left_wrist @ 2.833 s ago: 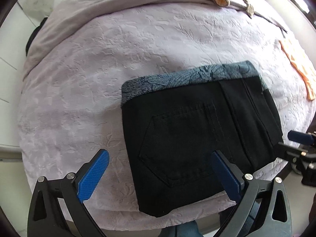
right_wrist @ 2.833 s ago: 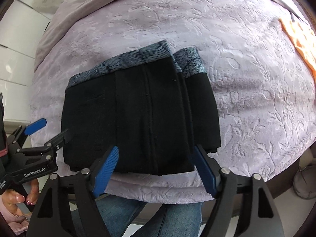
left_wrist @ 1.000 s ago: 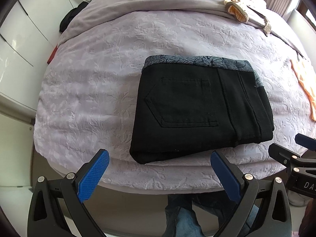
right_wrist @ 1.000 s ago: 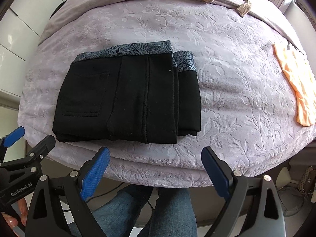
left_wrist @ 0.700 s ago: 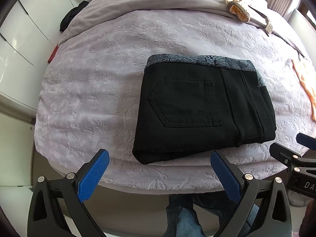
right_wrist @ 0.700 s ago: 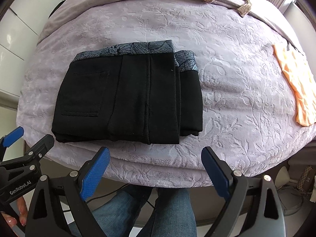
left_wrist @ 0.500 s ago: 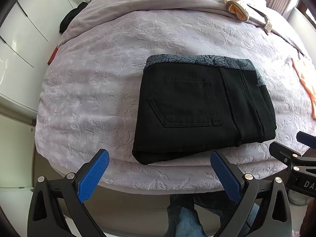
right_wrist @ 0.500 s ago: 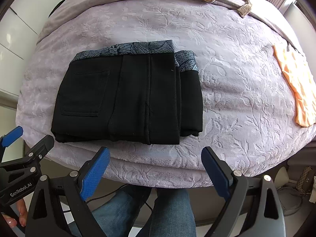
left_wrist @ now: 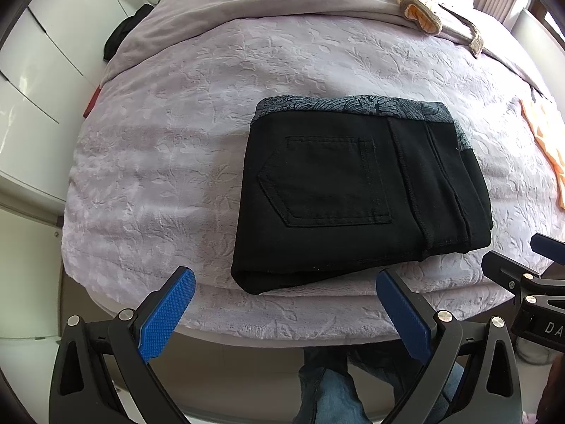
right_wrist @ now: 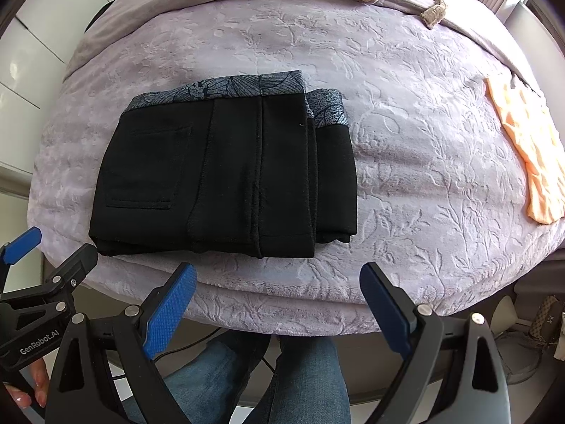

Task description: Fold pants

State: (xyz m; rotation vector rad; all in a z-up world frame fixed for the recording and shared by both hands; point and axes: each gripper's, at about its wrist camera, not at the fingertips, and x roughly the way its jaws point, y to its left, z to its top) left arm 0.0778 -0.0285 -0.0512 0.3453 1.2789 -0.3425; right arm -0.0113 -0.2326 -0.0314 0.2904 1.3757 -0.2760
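Note:
Black pants (left_wrist: 360, 190) with a grey patterned waistband lie folded into a compact rectangle on the lilac bedspread (left_wrist: 169, 162), near its front edge, back pocket facing up. They also show in the right wrist view (right_wrist: 226, 173). My left gripper (left_wrist: 286, 311) is open and empty, held off the bed's front edge, apart from the pants. My right gripper (right_wrist: 279, 300) is open and empty, also back from the edge. Each gripper shows at the side of the other's view.
An orange garment (right_wrist: 526, 148) lies at the bed's right edge. A beige and orange cloth (left_wrist: 420, 3) lies on the folded-back cover at the far side. White cabinets (left_wrist: 39, 70) stand left. The person's jeans-clad legs (right_wrist: 293, 381) are below the bed edge.
Both grippers have pulled back from the folded pants to beyond the bed's front edge and have held nearly still for the last second. The pants have not moved.

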